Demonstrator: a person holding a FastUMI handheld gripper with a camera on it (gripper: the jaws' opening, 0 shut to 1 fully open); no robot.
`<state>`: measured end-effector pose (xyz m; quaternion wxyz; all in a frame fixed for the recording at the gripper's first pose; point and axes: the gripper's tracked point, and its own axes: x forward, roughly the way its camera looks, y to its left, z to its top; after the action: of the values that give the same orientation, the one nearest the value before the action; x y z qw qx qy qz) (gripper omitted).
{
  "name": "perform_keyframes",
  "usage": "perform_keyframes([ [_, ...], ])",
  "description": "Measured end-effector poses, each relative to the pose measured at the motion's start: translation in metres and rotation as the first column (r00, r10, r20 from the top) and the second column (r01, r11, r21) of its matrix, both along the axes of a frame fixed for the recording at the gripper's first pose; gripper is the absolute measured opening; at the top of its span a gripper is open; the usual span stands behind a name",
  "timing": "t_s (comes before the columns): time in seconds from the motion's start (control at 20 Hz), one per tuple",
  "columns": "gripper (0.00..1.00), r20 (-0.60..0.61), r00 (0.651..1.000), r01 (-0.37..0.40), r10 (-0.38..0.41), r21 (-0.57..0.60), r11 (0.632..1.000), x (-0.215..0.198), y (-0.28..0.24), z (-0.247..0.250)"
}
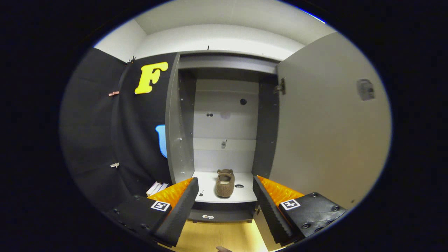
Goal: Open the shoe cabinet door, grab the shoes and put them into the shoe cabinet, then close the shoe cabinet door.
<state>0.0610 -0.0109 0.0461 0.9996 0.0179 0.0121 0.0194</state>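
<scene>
Fingers of the gripper (225, 199) are standing wide apart, holding nothing, pointing at the tall grey shoe cabinet (182, 115). Its flat grey door (325, 126) is hanging swung open beside it. One fuzzy brown slipper (224, 183) is resting on the white bottom shelf (245, 194), beyond the fingers, between them.

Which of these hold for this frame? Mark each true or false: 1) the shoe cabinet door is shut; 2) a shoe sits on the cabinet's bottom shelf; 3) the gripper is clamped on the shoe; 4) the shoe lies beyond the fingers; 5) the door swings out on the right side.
1) False: the shoe cabinet door stands wide open.
2) True: the brown shoe rests on the bottom shelf.
3) False: the gripper is open, holding nothing.
4) True.
5) True.
</scene>
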Motion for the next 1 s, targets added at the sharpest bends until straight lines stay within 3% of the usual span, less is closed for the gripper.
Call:
perform_keyframes([
  [0.55, 0.98, 0.007, 0.997, 0.081, -0.081, 0.052, 0.995, -0.117, -0.14, -0.019],
  [0.9, 0.98, -0.008, 0.987, 0.16, -0.159, 0.06, 0.985, -0.129, -0.236, -0.04],
  [1.0, 0.97, -0.014, 0.988, 0.152, -0.151, 0.075, 0.986, -0.122, -0.251, -0.048],
])
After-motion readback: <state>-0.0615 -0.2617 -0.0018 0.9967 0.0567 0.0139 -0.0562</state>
